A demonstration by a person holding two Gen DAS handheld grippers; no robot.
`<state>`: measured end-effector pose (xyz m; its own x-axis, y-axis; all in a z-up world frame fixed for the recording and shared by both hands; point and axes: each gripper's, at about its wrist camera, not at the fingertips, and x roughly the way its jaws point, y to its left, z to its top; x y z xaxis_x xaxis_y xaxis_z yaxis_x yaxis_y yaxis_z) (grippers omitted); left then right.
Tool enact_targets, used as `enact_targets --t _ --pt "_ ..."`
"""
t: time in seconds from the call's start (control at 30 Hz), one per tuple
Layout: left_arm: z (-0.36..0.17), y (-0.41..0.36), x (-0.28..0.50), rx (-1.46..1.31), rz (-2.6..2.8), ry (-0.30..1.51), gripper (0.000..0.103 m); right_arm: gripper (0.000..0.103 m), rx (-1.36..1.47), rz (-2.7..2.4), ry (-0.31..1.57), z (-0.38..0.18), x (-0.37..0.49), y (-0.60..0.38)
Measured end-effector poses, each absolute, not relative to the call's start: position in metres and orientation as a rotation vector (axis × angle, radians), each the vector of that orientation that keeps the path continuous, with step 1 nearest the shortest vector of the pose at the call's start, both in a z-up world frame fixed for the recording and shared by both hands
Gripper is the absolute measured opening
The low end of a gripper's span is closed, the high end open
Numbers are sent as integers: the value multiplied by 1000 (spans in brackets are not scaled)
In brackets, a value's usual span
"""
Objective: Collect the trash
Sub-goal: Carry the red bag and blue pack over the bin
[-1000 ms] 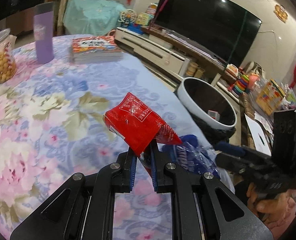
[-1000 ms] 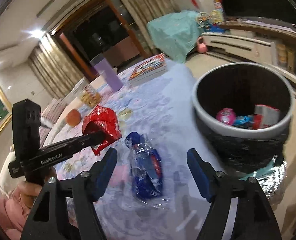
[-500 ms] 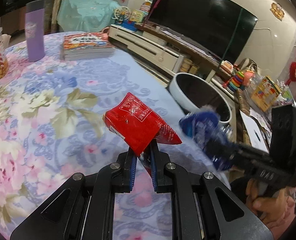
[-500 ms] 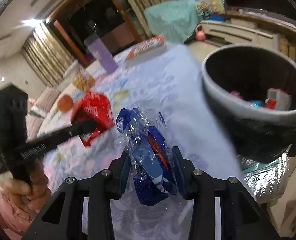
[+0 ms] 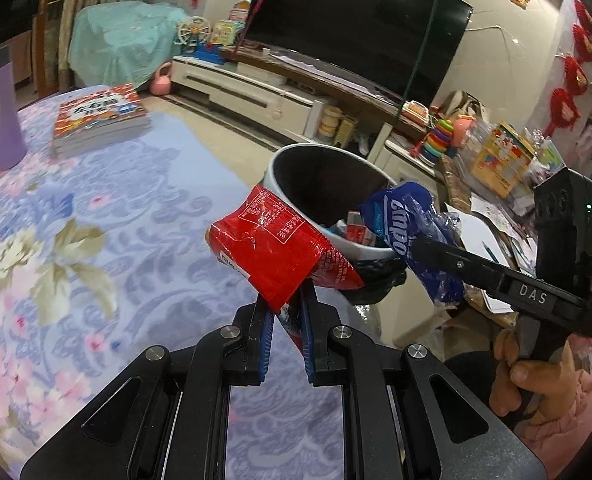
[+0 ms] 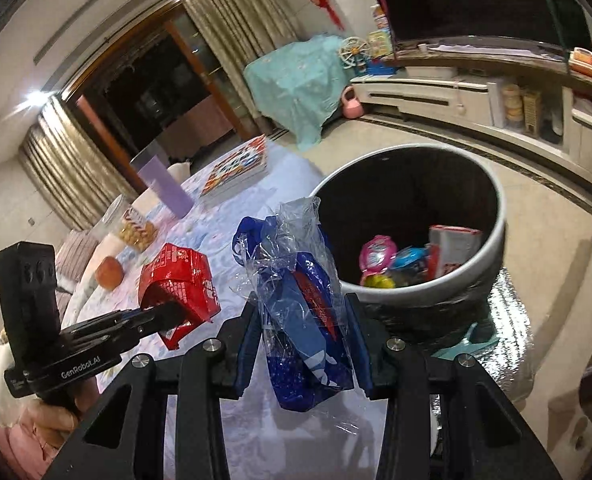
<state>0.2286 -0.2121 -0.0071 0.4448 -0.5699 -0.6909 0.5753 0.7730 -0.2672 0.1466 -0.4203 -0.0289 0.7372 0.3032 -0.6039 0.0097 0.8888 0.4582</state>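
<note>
1. The trash bin (image 6: 496, 248) is standing just ahead of both my jaws, beside the worktop (image 5: 107, 208), already holding several wrappers.
2. My right gripper (image 6: 304, 332) is pinching the blue wrapper (image 6: 300, 300) between its pads, off the worktop and near the rim.
3. My left gripper (image 5: 285, 320) is pressing its jaws together on the red packet (image 5: 271, 252), also aloft before the bin.
4. I am judging both drops as the steps left.
</note>
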Motion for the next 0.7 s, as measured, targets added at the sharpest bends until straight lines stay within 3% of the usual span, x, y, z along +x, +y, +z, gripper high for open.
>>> enact_targets --t 0.7 --pt "2 -273 252 59 -767 845 11 41 470 94 723 -24 175 -466"
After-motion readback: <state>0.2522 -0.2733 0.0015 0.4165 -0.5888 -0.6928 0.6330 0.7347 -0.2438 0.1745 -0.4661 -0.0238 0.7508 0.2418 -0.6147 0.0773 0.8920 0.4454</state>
